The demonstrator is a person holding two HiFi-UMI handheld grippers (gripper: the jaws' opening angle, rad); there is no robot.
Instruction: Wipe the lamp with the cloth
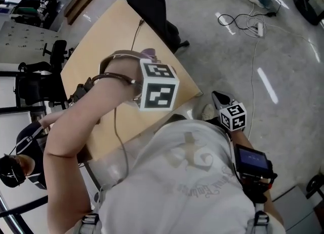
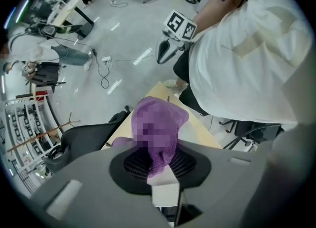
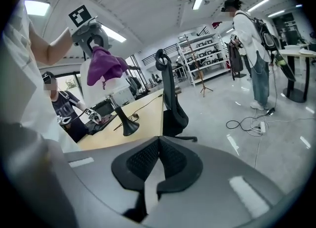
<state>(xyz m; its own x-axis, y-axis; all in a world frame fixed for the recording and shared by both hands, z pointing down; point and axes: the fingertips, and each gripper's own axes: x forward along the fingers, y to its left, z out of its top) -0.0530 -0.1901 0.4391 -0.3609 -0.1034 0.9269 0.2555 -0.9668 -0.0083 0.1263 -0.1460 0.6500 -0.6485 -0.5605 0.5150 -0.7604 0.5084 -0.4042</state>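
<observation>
Black chairs [image 1: 38, 83] stand at the far left of the head view, with a seated person [image 1: 23, 152] in dark clothes below them. Next comes the pale wooden worktop [image 1: 101, 40], running up and away at a slant. The person's bare left arm reaches over its near part, carrying the left tool [image 2: 160, 169]. From above, the tool's marker cube hides the jaws.

In the left gripper view the jaws are nearly closed and pinch a purple cloth [image 2: 165, 113], which bunches up beyond the pads. From the right gripper view the cloth hangs from that tool in front of a pale shape at the top of the lamp [image 3: 123, 117]. The lamp's thin stem slants down to a round black foot standing on the worktop. Whether the cloth touches the lamp cannot be told.

Just right of the worktop's end stands another black chair [image 3: 170, 98]. The right tool [image 3: 158, 145] is held low at the person's right side, well apart from the lamp. Its jaws meet at the tips with nothing between them. Farther right, a power strip and looped cables [image 3: 252, 123] lie on the grey floor. A standing person [image 3: 252, 44] with a backpack is beyond them.
</observation>
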